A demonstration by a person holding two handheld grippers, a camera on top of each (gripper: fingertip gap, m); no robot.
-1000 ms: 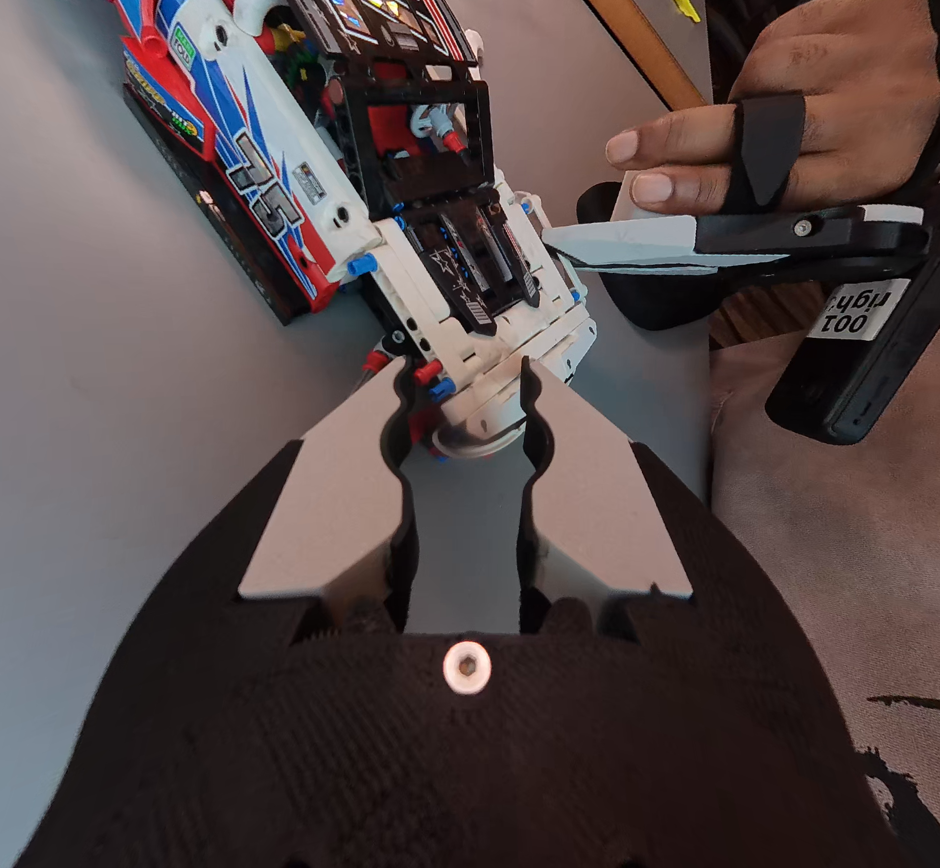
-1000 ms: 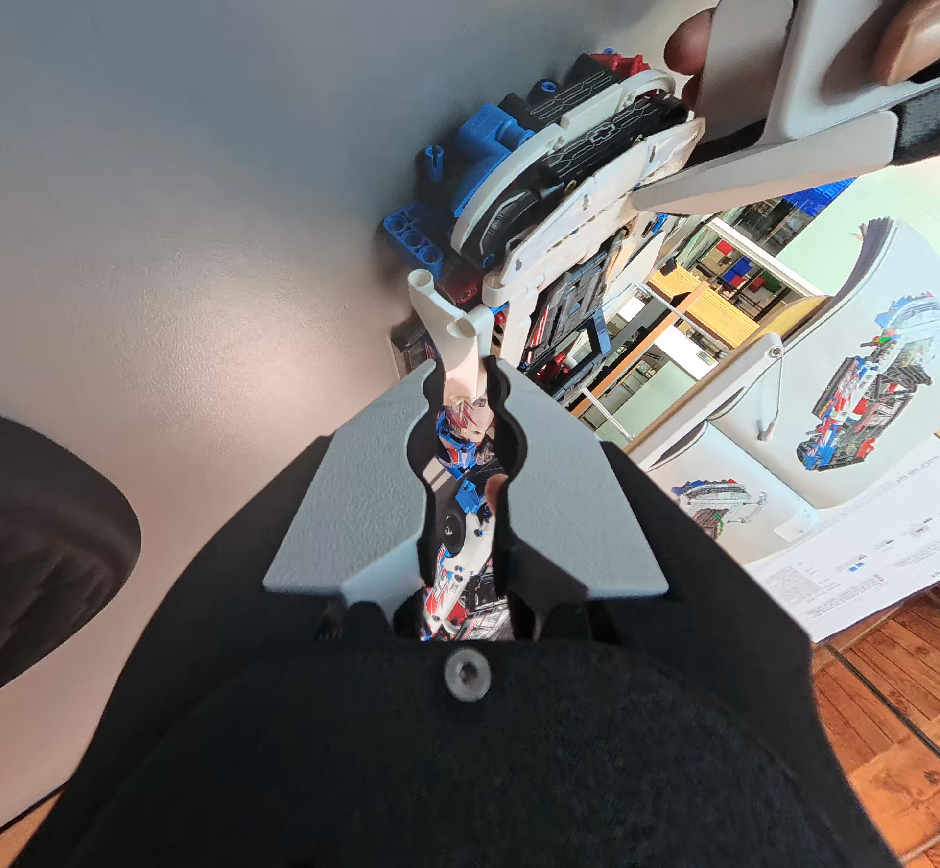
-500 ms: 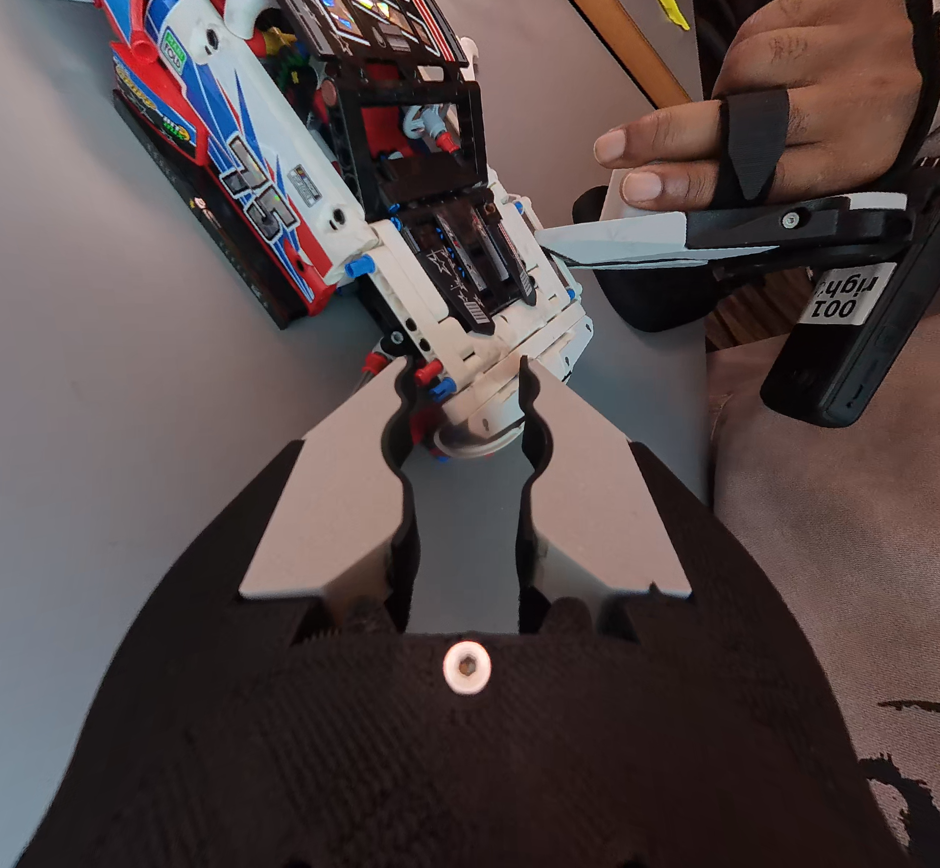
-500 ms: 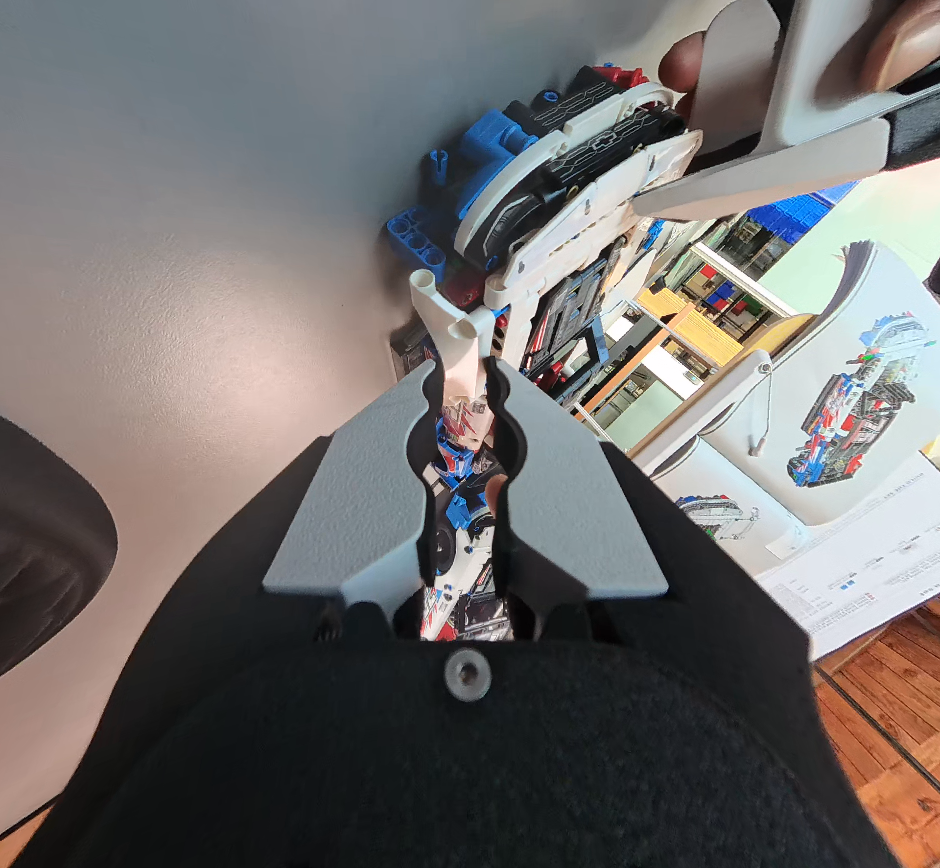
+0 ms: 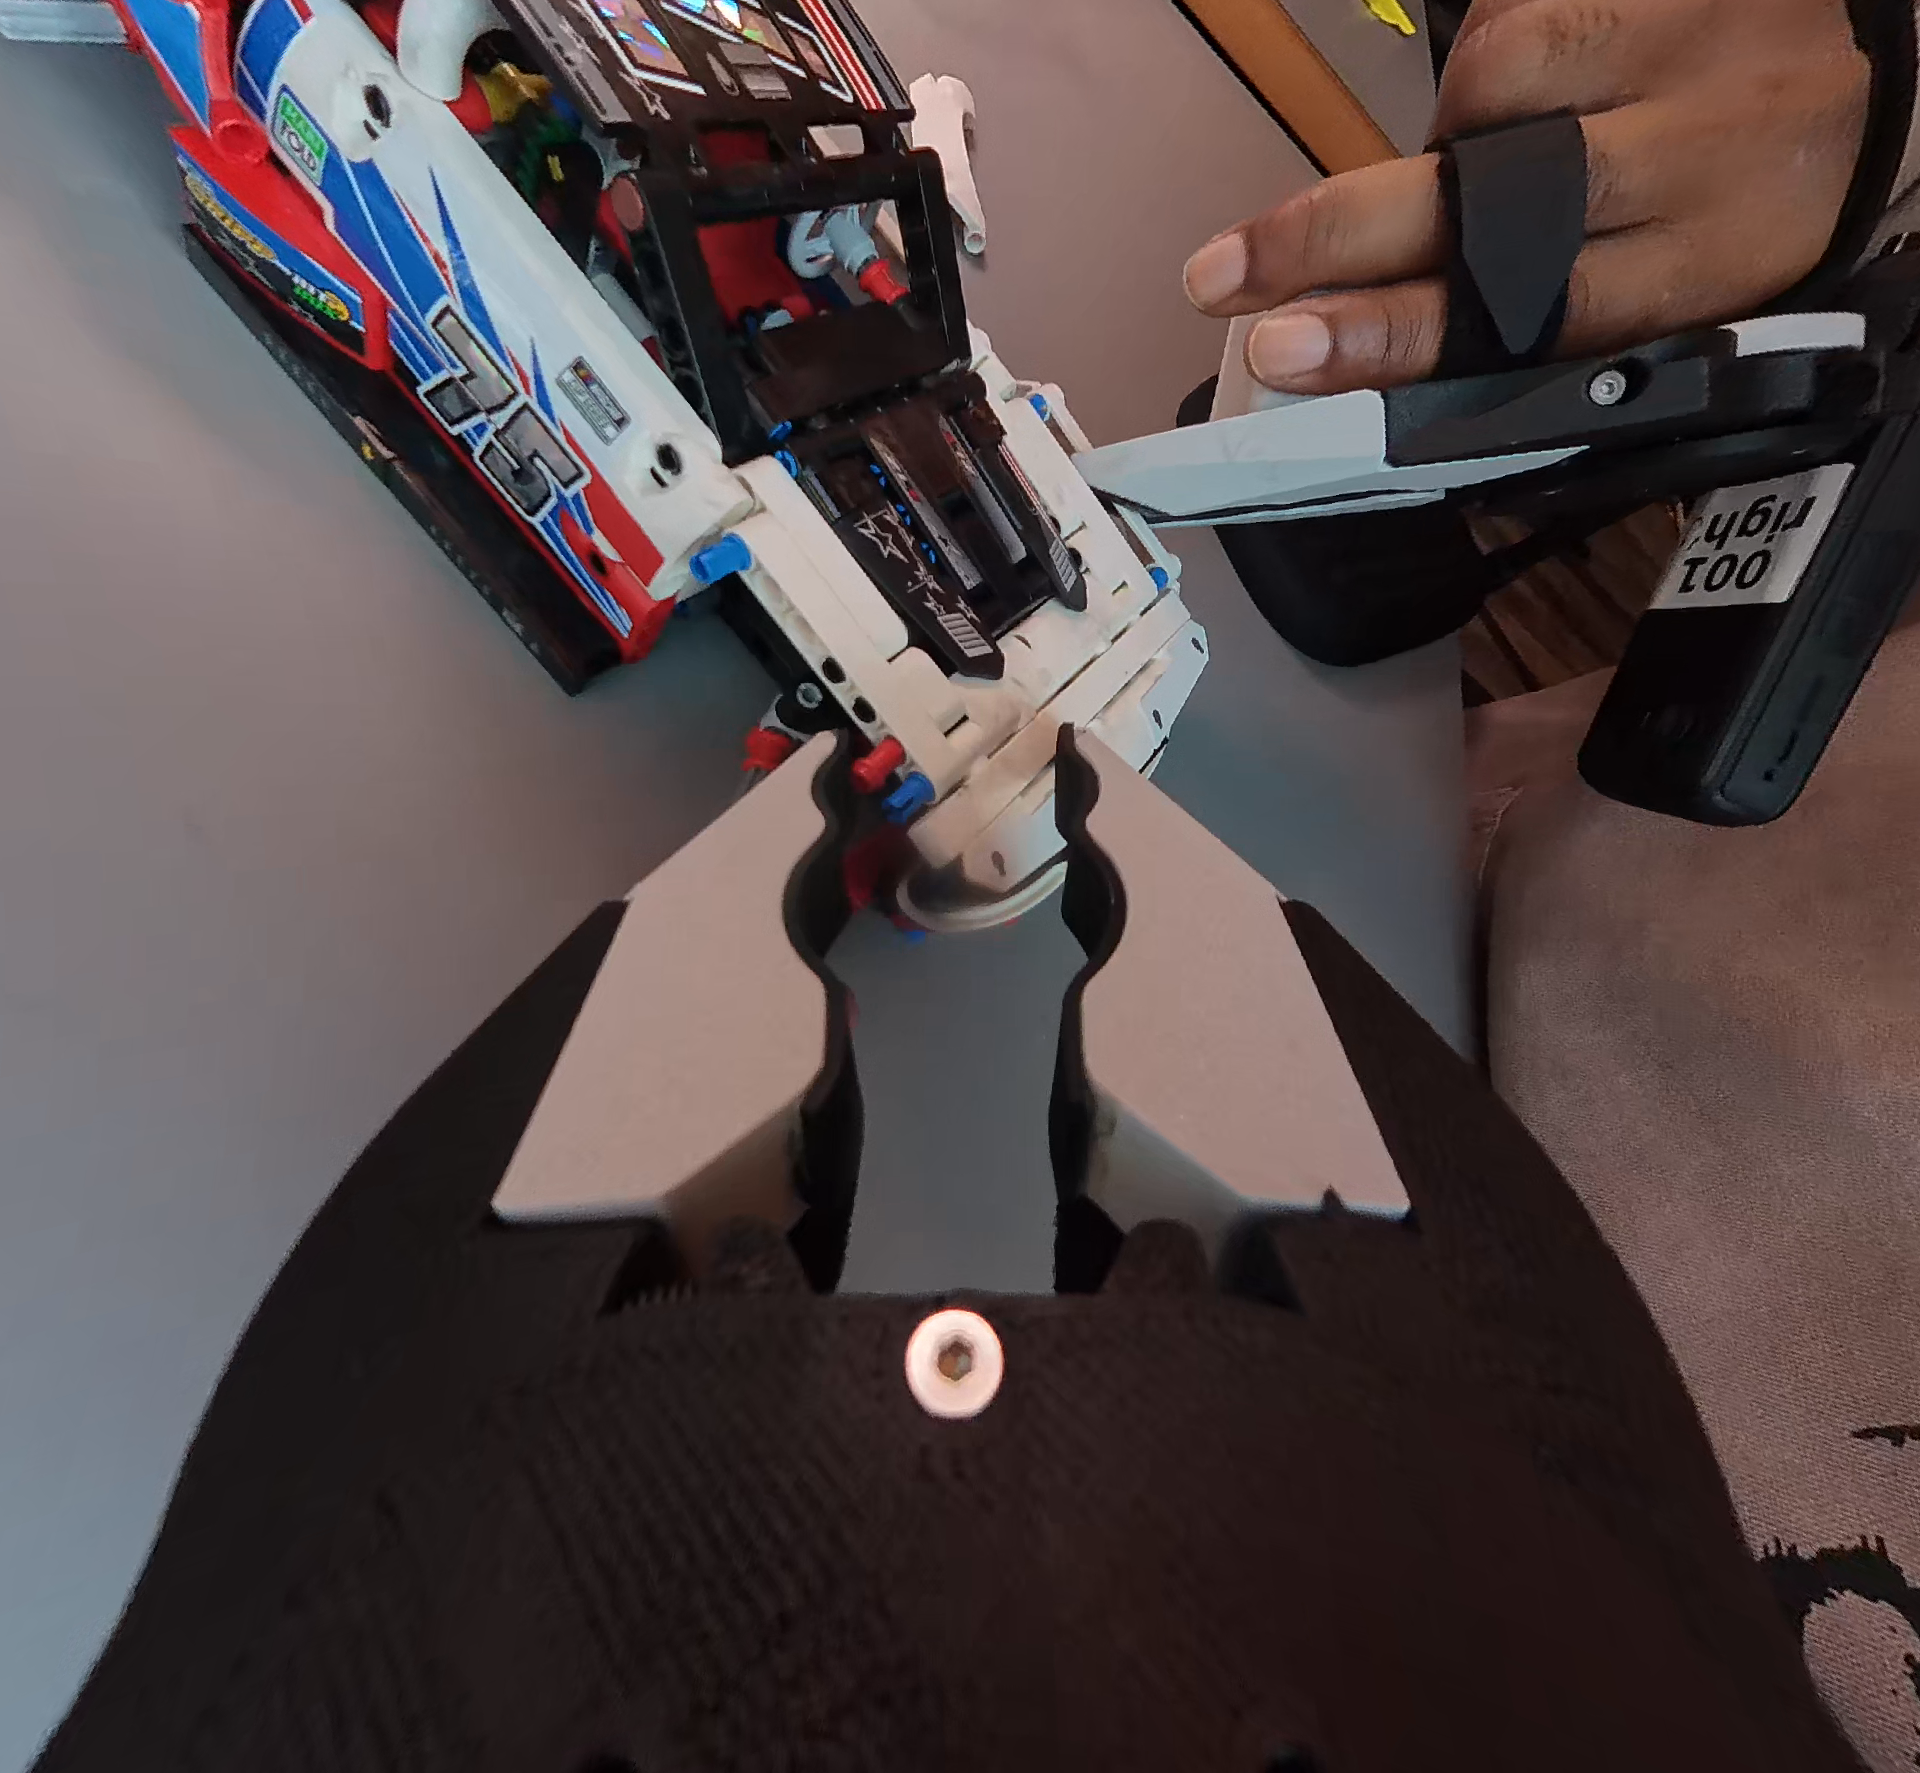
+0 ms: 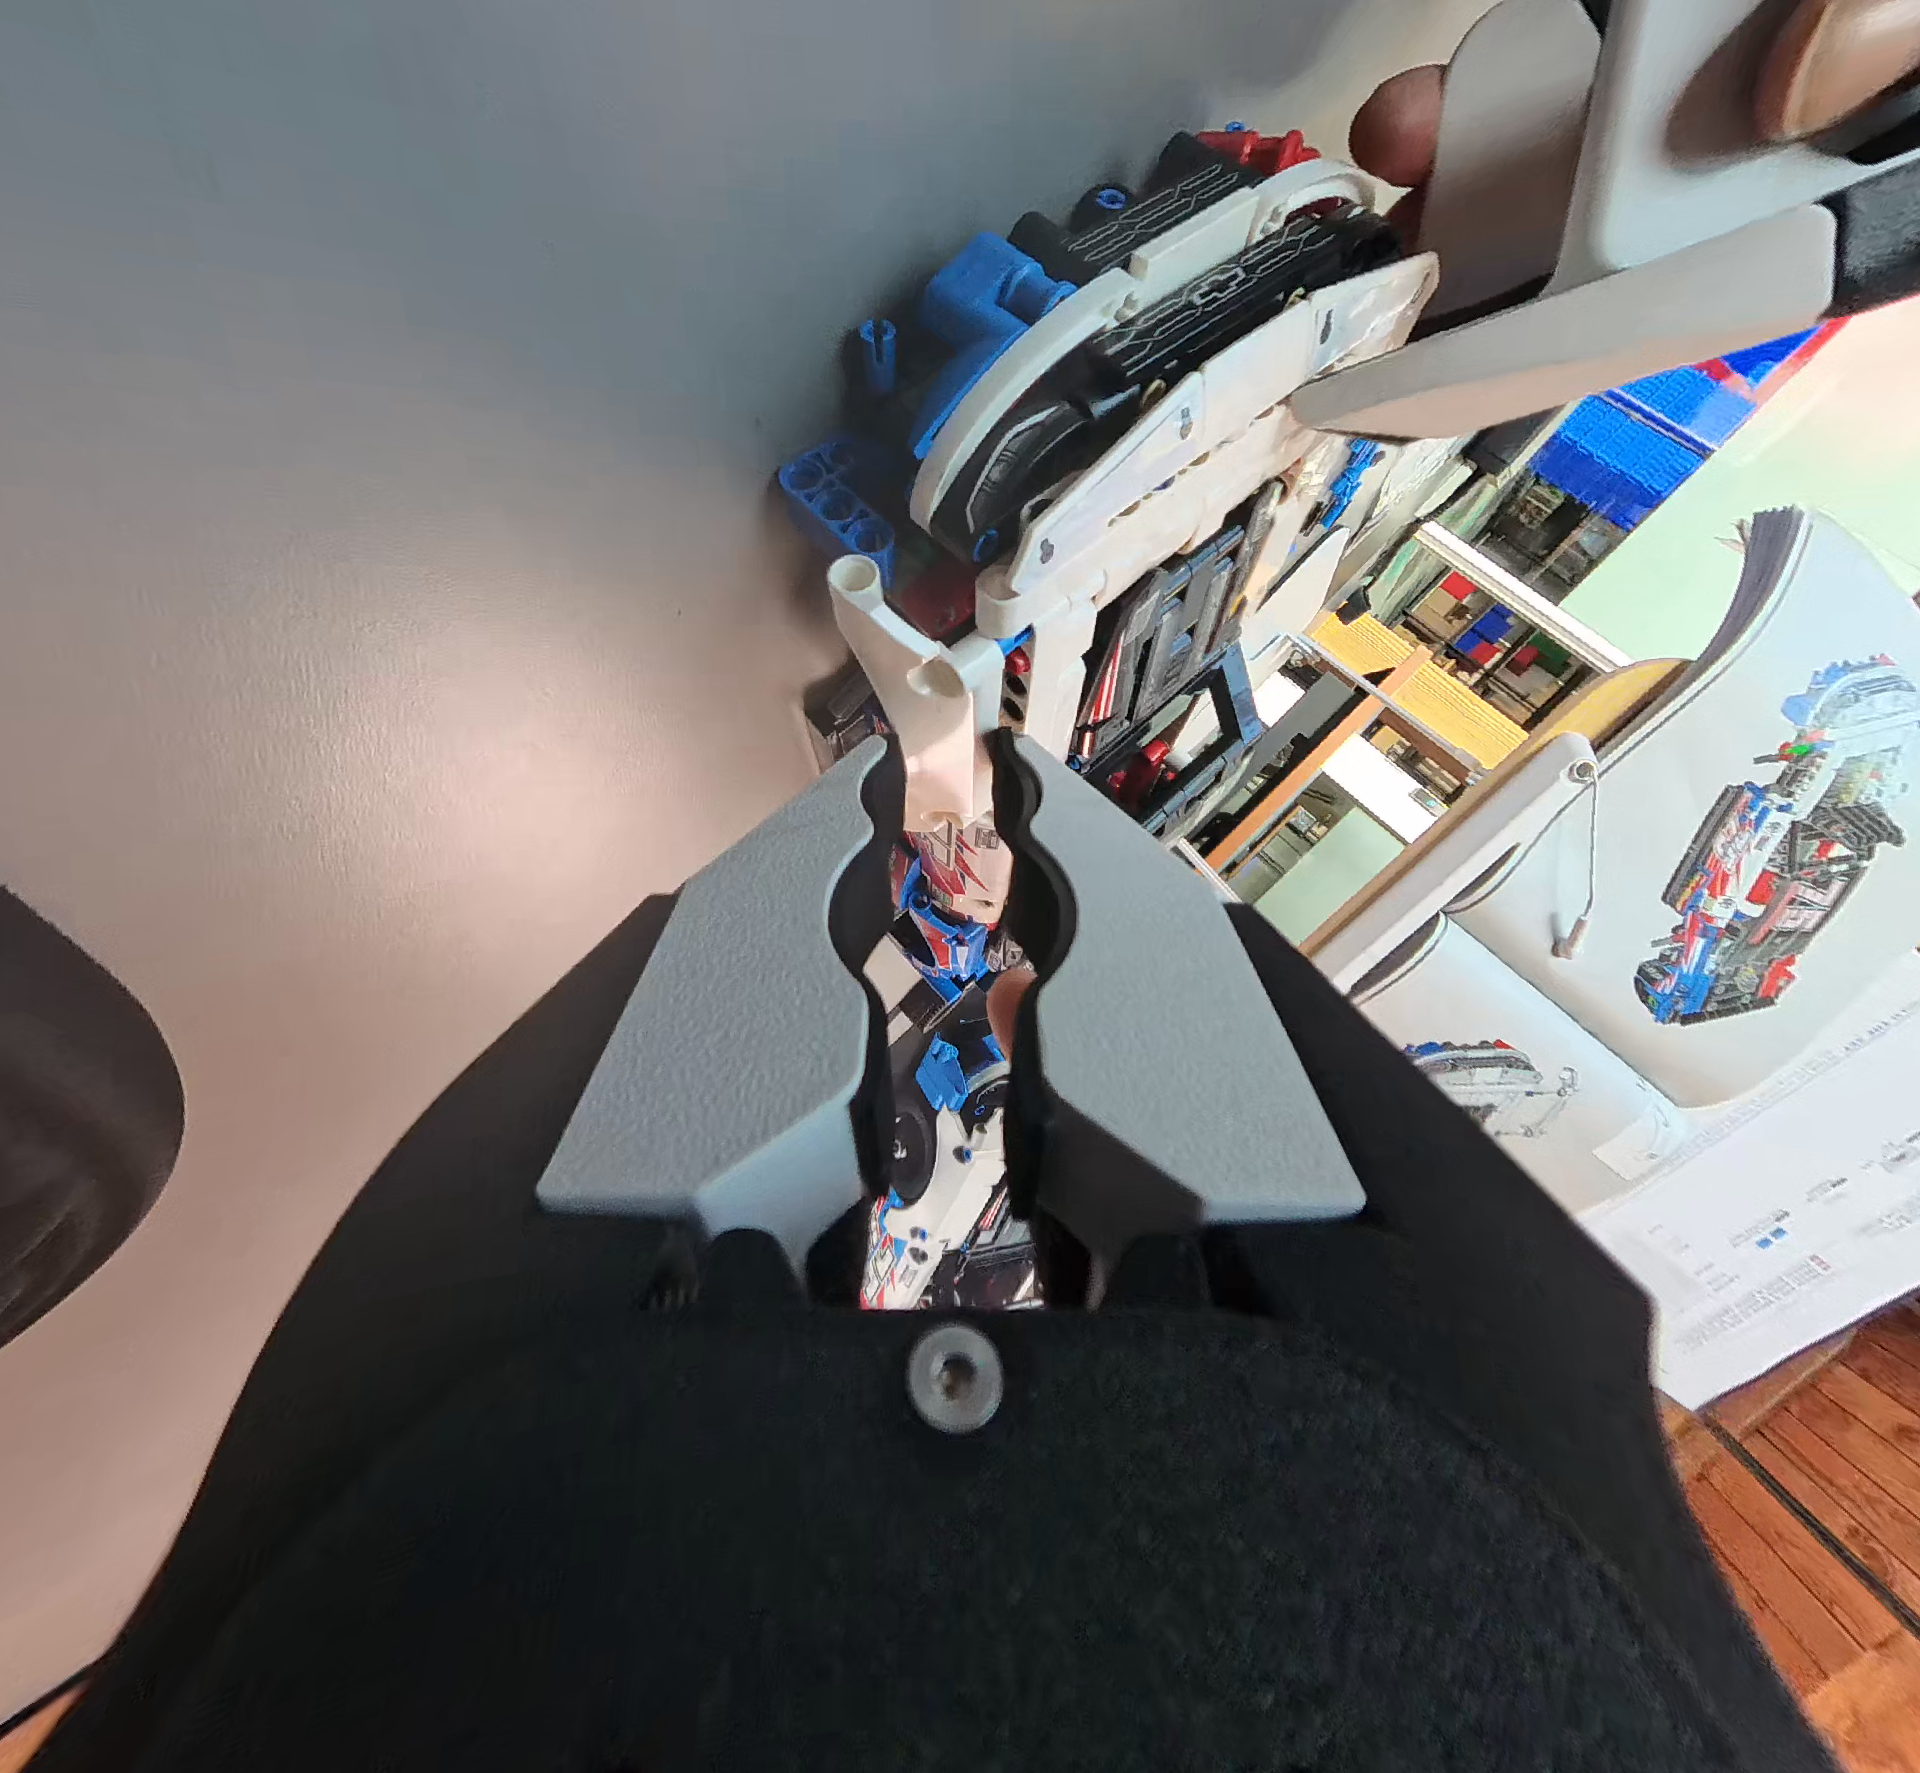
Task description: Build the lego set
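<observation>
- My left gripper point(image 5: 945, 778) clamps the white nose of the lego car point(image 5: 582, 373), jaws on either side of it.
- Car lies on the grey table point(image 5: 208, 892), nose toward me.
- My right gripper point(image 6: 940, 767) pinches a white curved piece point(image 6: 914, 684) at the car's side, jaws nearly closed.
- Instruction booklet point(image 6: 1714, 944) lies open past the car.

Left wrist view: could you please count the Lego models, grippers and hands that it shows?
Lego car: 1
Grippers: 2, the left gripper and the right gripper
Hand: 1
Total: 4
</observation>
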